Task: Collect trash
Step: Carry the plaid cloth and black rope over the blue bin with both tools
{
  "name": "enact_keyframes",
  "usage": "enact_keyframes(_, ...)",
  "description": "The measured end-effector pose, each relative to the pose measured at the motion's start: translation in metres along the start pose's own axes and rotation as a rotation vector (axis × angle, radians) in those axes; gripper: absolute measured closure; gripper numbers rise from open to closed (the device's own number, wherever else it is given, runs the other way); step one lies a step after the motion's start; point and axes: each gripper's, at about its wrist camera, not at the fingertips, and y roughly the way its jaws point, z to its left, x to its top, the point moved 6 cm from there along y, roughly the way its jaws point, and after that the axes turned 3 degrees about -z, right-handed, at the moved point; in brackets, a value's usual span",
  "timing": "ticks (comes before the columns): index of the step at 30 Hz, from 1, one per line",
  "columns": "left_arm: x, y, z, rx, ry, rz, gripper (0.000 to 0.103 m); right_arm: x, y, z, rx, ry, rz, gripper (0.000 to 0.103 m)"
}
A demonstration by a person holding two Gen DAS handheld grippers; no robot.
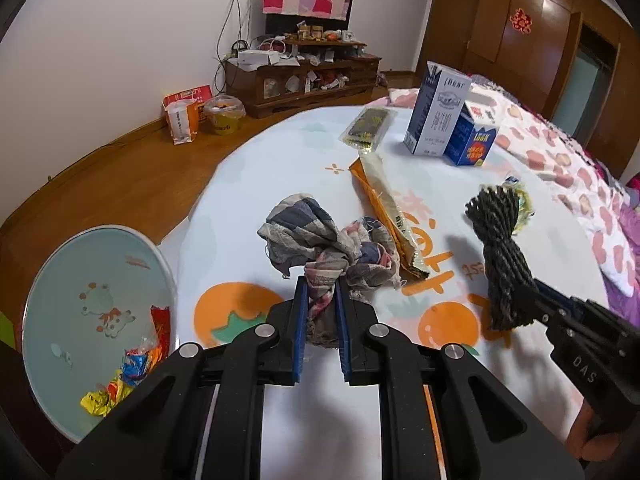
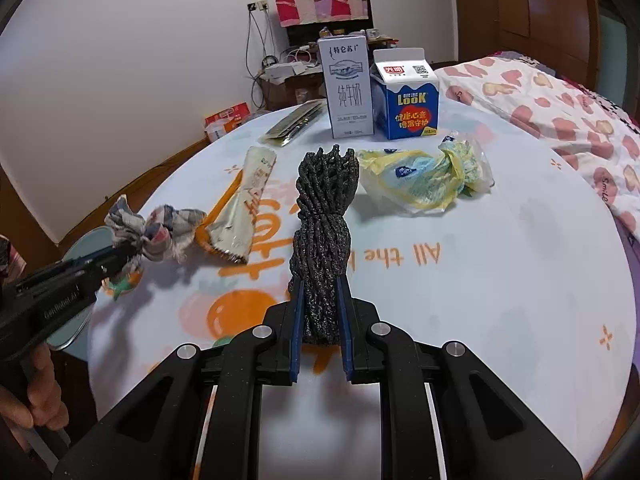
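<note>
While your left gripper pinches the crumpled plaid rag, its clamped end is hidden. Your right gripper clamps the dark rope bundle, lengthwise pointing away above the table.

A crumpled plaid rag is bunching near the table's left edge, one end pinched and lifting. A dark twisted rope bundle is standing tilted over the table's middle, its lower end clamped. A long torn wrapper is lying flat between them. A knotted yellow plastic bag is resting beyond the rope, toward the far edge, before two upright milk cartons.
</note>
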Motion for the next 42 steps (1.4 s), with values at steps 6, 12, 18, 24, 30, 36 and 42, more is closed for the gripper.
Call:
enact_keyframes(6,-0.008,-0.020,0.012,0.044,0.000,-0.016,0.090,-0.006,-0.018,0.005,0.020,0.018,-0.005,0.087)
enact_keyframes(12,-0.017,-0.036,0.028,0.055,-0.030,-0.022,0.090,-0.014,-0.028,0.025,0.049,-0.002,-0.001,0.087)
enact_keyframes(18,-0.024,-0.056,0.045,0.093,-0.041,-0.041,0.090,-0.018,-0.034,0.050,0.079,-0.039,-0.003,0.087)
enact_keyframes(24,-0.029,-0.069,0.064,0.137,-0.062,-0.049,0.090,-0.021,-0.040,0.076,0.108,-0.082,-0.007,0.087)
enact_keyframes(30,-0.035,-0.079,0.083,0.175,-0.080,-0.054,0.090,-0.027,-0.040,0.100,0.141,-0.116,0.006,0.087)
enact_keyframes(36,-0.040,-0.083,0.102,0.218,-0.098,-0.054,0.090,-0.032,-0.038,0.125,0.176,-0.159,0.019,0.087)
enact_keyframes(42,-0.042,-0.087,0.118,0.249,-0.117,-0.058,0.090,-0.031,-0.037,0.155,0.219,-0.203,0.021,0.087)
